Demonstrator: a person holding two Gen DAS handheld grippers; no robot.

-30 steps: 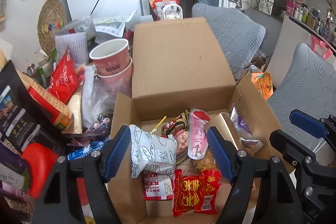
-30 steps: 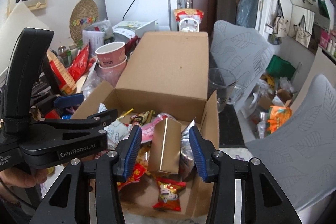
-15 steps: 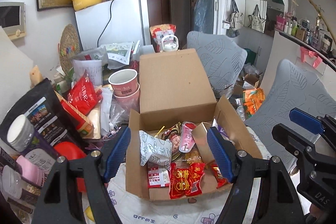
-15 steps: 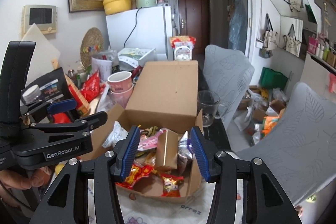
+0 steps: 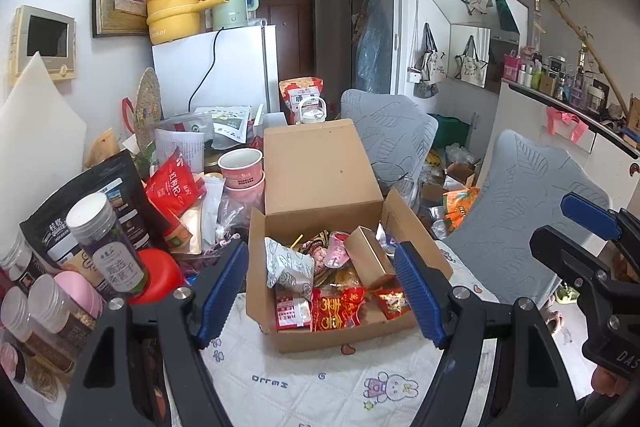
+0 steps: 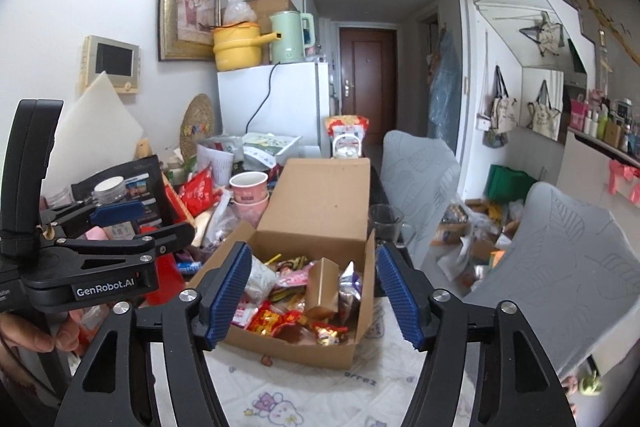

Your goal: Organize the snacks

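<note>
Sitting on the table with its lid flap up, the cardboard box is full of snacks. A gold box stands tilted among them, next to a white patterned bag and red candy packs. The left gripper is above the table with its fingers spread, holding nothing. The right gripper is opening its fingers, with nothing between them. A jar, maybe of dried fruit, stands at the left.

Bright, even daylight; ceiling glare up top, fisheye bending and dark corners.
</note>
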